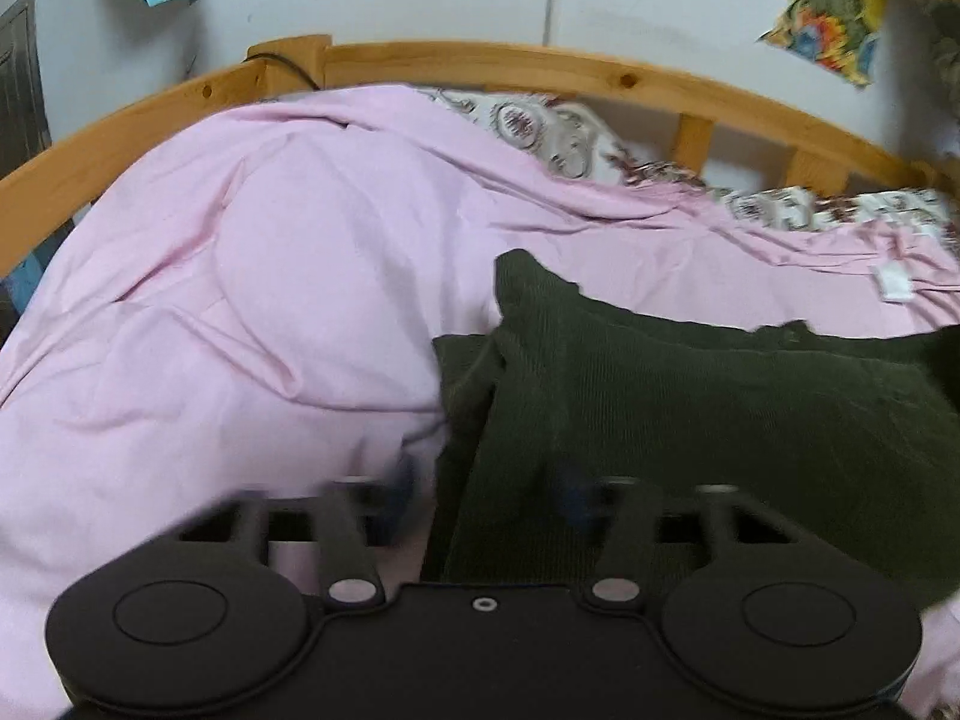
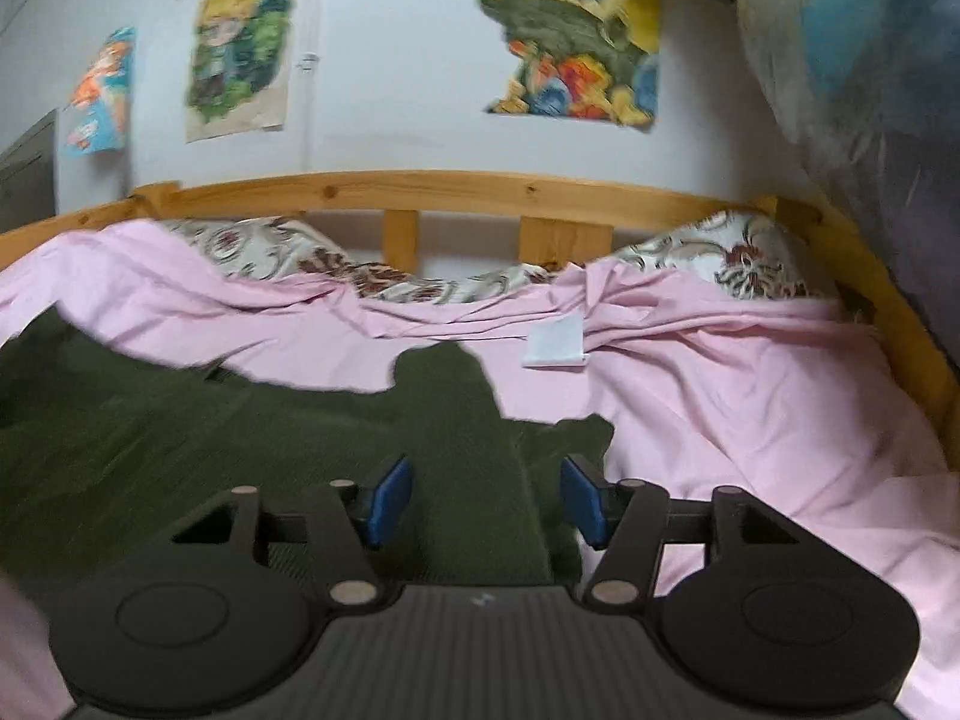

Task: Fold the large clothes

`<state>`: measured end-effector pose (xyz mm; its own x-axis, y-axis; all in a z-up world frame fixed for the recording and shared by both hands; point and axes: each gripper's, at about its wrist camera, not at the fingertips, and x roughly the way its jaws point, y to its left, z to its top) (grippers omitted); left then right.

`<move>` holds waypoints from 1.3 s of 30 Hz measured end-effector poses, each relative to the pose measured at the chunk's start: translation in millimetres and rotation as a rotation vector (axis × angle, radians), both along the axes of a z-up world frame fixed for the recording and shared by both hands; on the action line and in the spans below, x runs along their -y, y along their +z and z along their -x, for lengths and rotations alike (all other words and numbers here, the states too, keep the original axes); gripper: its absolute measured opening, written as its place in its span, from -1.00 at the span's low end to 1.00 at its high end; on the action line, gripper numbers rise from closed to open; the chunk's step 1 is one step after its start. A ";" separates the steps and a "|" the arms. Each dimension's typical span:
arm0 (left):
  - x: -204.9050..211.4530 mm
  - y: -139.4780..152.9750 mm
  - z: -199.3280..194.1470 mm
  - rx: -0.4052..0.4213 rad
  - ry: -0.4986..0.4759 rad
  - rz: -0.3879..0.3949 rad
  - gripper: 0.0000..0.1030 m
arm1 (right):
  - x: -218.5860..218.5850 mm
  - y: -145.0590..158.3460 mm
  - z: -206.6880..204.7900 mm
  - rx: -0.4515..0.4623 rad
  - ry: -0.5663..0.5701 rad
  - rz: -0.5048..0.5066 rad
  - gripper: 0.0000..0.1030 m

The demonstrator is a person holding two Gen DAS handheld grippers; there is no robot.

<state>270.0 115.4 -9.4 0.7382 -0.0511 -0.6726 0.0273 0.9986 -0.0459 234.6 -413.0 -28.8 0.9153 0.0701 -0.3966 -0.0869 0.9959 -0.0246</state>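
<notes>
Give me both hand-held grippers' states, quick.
Left hand-held gripper: open, over the garment edge, holding nothing.
Right hand-held gripper: open, garment between fingers, not clamped.

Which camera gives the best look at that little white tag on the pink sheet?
The right wrist view: the white tag lies near mid-frame on the pink sheet, just beyond the dark green garment, fairly sharp. The left wrist view shows it only small, blurred, at the far right edge.
</notes>
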 end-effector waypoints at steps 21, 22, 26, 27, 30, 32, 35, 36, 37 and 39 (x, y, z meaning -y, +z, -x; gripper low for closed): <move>-47.8 -31.0 7.9 -0.072 0.168 0.165 -0.98 | 35.0 -11.1 -34.5 -0.070 -0.153 -0.076 -0.76; -44.6 -23.4 13.7 -0.038 0.158 0.158 -0.87 | 30.3 -5.7 -29.5 -0.051 -0.153 -0.053 -0.43; -20.8 0.3 29.3 0.093 0.126 0.077 0.01 | 7.1 10.4 -9.2 0.047 -0.133 0.001 0.70; -12.0 5.5 32.0 0.138 0.101 0.066 0.27 | -2.1 11.7 -5.4 0.069 -0.115 0.013 0.77; 21.1 13.0 32.9 0.226 -0.051 0.065 0.45 | -28.8 11.5 -2.4 0.096 -0.046 0.035 0.89; 48.0 10.1 25.8 0.218 -0.162 0.086 0.52 | -47.4 8.3 -5.4 0.104 0.034 0.053 0.94; 79.9 -3.9 5.5 0.159 -0.245 0.141 0.54 | -71.8 1.2 -18.1 0.079 0.193 0.059 0.97; 89.4 -11.0 -6.8 0.135 -0.251 0.146 0.54 | -77.6 -1.9 -23.0 0.066 0.232 0.058 0.99; 95.2 -17.5 -16.2 0.123 -0.244 0.146 0.53 | -84.3 -6.2 -28.9 0.053 0.267 0.067 0.99; 101.8 -30.2 -32.1 0.120 -0.199 0.133 0.47 | -99.8 -15.1 -38.3 0.045 0.290 0.138 0.99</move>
